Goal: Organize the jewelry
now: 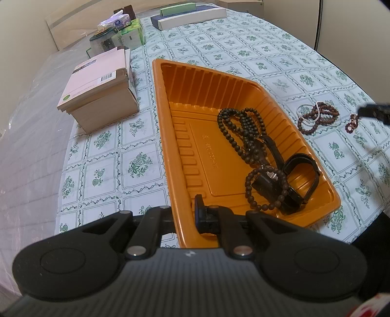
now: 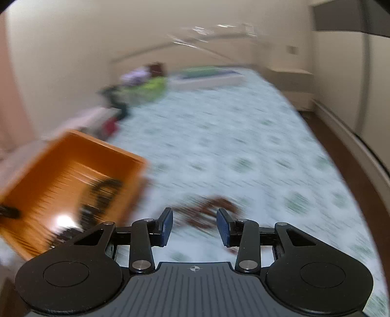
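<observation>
An orange plastic tray (image 1: 178,126) lies on the patterned tablecloth. In it are a dark bead necklace (image 1: 243,129), a black watch (image 1: 292,180) and a dark bead bracelet (image 1: 265,187). My left gripper (image 1: 187,214) is shut on the tray's near rim. To the tray's right, brown and pearl bead bracelets (image 1: 316,114) and a dark red bracelet (image 1: 352,123) lie on the cloth. The right wrist view is blurred: my right gripper (image 2: 195,226) is open and empty, just above the brown bracelets (image 2: 207,212), with the tray (image 2: 61,158) at its left.
A beige cardboard box (image 1: 100,90) stands left of the tray. Tissue packs and a green box (image 1: 121,29) sit behind it. Long flat boxes (image 1: 192,14) lie at the table's far end. The table edge (image 1: 341,65) runs along the right.
</observation>
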A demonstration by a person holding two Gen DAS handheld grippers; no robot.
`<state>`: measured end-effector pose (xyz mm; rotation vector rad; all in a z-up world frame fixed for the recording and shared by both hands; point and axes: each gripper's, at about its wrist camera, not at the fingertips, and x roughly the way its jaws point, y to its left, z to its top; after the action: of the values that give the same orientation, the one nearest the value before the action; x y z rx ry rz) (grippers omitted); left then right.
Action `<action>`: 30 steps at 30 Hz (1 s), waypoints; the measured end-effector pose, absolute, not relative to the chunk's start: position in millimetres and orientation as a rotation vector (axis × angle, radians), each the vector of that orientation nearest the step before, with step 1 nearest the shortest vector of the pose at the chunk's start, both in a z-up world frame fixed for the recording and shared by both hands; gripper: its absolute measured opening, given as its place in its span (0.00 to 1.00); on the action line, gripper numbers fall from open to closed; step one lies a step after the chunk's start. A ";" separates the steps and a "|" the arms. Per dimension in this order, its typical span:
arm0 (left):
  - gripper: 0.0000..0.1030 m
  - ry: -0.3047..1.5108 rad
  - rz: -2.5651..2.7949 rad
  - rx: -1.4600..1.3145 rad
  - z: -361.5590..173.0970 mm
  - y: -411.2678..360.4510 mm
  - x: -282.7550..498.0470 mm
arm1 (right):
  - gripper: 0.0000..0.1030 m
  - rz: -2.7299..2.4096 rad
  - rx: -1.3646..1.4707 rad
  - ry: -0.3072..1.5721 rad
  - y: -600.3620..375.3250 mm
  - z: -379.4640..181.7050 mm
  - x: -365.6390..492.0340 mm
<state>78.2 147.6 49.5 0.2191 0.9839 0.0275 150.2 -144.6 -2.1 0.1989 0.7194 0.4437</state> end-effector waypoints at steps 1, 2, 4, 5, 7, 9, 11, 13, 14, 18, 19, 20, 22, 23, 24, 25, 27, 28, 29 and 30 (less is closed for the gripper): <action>0.07 0.984 0.028 0.220 49.5 147.3 78.2 | 0.39 0.406 0.202 0.737 -156.4 -9.8 148.3; 0.07 0.984 0.027 0.219 49.5 148.0 78.2 | 0.39 0.376 0.206 0.751 -165.8 -16.5 146.7; 0.07 0.984 0.027 0.219 49.2 147.6 78.3 | 0.39 0.315 0.206 0.774 -182.5 -28.8 146.4; 0.07 0.984 0.027 0.219 49.5 148.4 78.3 | 0.39 0.289 0.199 0.775 -188.5 -32.5 145.9; 0.07 0.984 0.026 0.219 49.5 148.3 78.2 | 0.39 0.266 0.199 0.781 -199.2 -40.0 147.3; 0.07 0.984 0.026 0.220 49.7 148.9 78.7 | 0.39 0.249 0.207 0.786 -207.2 -44.3 150.3; 0.07 0.985 0.028 0.220 49.6 148.7 78.8 | 0.39 0.248 0.195 0.780 -211.6 -47.7 154.7; 0.07 0.985 0.029 0.220 50.2 148.6 78.9 | 0.39 0.258 0.179 0.777 -210.8 -50.4 162.2; 0.07 0.985 0.028 0.220 49.9 148.8 78.9 | 0.39 0.271 0.163 0.774 -209.8 -51.7 166.1; 0.07 0.985 0.028 0.220 49.9 148.9 78.8 | 0.39 0.304 0.064 0.794 -199.4 -62.5 182.0; 0.07 0.985 0.029 0.220 49.9 148.9 78.9 | 0.39 0.316 0.043 0.799 -197.7 -65.8 185.3; 0.07 0.985 0.029 0.221 49.9 148.8 78.9 | 0.39 0.323 0.026 0.801 -195.8 -69.2 187.8; 0.07 0.985 0.029 0.219 50.1 148.8 79.1 | 0.39 0.339 -0.001 0.792 -193.8 -73.6 192.0; 0.07 0.986 0.028 0.220 50.0 148.7 79.0 | 0.39 0.350 -0.009 0.783 -193.4 -74.6 193.6; 0.07 0.986 0.028 0.222 49.9 148.8 78.9 | 0.38 0.360 -0.015 0.779 -193.1 -75.4 195.7; 0.07 0.986 0.028 0.223 50.0 148.5 79.1 | 0.38 0.372 -0.021 0.776 -192.6 -75.8 197.3; 0.07 0.986 0.029 0.221 50.3 148.9 78.9 | 0.31 0.392 -0.041 0.772 -190.8 -75.4 199.6; 0.07 0.986 0.029 0.222 50.3 148.8 78.9 | 0.25 0.403 -0.052 0.773 -189.2 -74.6 199.8; 0.07 0.986 0.029 0.221 50.3 148.9 79.0 | 0.19 0.409 -0.066 0.774 -187.2 -73.6 199.4; 0.07 0.986 0.030 0.221 50.4 149.4 79.0 | 0.17 0.406 -0.082 0.775 -185.0 -72.7 198.8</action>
<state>79.0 149.4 50.4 0.2212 0.9862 0.0296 198.8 -185.0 -72.7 -0.0824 0.7753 0.4058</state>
